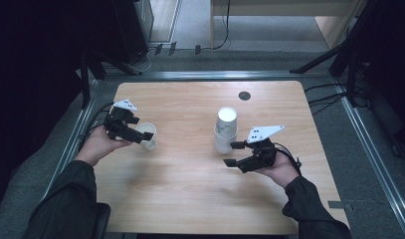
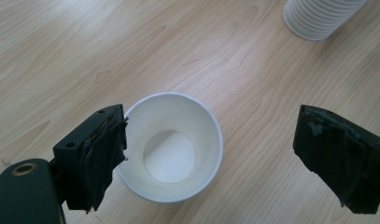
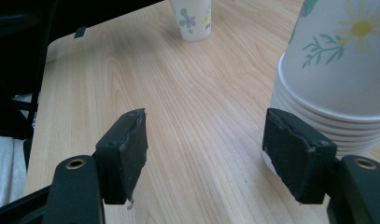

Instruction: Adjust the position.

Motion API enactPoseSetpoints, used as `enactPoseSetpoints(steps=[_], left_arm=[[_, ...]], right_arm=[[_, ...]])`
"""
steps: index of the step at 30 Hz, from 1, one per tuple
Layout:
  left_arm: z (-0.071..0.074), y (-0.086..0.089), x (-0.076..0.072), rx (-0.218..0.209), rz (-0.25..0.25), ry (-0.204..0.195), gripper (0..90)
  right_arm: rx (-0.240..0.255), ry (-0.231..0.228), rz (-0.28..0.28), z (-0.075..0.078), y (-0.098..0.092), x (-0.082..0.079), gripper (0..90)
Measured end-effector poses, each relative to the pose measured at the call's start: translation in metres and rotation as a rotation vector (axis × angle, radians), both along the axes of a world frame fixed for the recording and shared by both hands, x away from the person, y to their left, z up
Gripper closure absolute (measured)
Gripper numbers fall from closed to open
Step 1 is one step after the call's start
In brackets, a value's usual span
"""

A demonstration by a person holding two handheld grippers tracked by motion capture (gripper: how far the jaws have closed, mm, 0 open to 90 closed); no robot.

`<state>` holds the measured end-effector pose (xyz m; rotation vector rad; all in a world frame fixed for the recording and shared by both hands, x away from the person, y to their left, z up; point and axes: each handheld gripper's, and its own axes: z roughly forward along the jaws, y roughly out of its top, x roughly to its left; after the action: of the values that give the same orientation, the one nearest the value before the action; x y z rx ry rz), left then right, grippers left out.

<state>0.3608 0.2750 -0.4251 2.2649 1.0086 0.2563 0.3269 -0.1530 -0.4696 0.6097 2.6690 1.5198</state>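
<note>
The light wooden table (image 1: pixel 190 199) carries a stack of white flowered paper cups (image 1: pixel 225 130) near its right edge and a single white paper cup (image 1: pixel 148 136) toward its left edge. The right gripper (image 1: pixel 231 154) gapes empty just beside the stack; the left gripper (image 1: pixel 143 135) stands wide open over the single cup, one pad at its rim.

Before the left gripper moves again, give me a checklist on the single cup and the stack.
1. Single cup upright on the table, mouth up: ok.
2. Single cup empty inside: ok.
3. Left gripper jaws open, cup free; one jaw is close to the rim, contact: cannot tell.
4. Stack of upside-down cups standing, not tipped: ok.
5. Right gripper jaws open, nothing between them: ok.
6. Right gripper clear of the stack: cannot tell, one jaw sits right beside it.
</note>
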Motion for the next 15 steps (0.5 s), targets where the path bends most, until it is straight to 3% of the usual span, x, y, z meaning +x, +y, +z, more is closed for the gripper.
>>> enactPoseSetpoints(steps=[15], left_arm=[[0.011, -0.033, -0.024, -0.039, -0.071, -0.026, 10.0]], right_arm=[[-0.006, 0.000, 0.001, 0.000, 0.000, 0.000, 31.2]])
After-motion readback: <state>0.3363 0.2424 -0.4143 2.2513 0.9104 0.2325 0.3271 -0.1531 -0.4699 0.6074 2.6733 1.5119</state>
